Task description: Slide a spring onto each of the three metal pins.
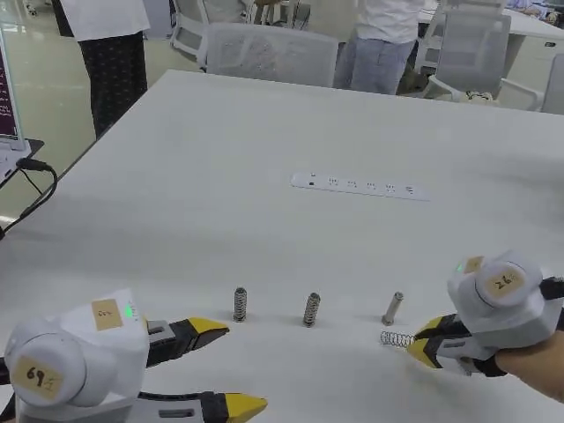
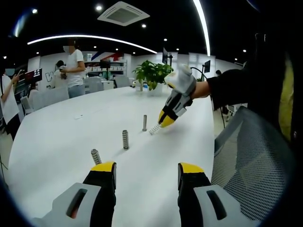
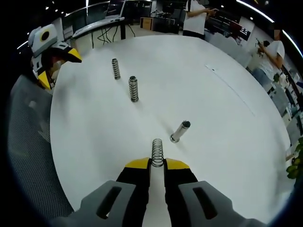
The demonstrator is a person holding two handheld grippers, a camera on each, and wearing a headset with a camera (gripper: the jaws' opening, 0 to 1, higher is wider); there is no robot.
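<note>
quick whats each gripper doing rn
left gripper: open, nothing between the jaws
right gripper: closed on a spring

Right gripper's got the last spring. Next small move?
Probably raise the spring, tip it upright and line its open end over the bare pin. The right gripper holds it low beside that pin, pointing sideways; the other two pins already carry springs.
</note>
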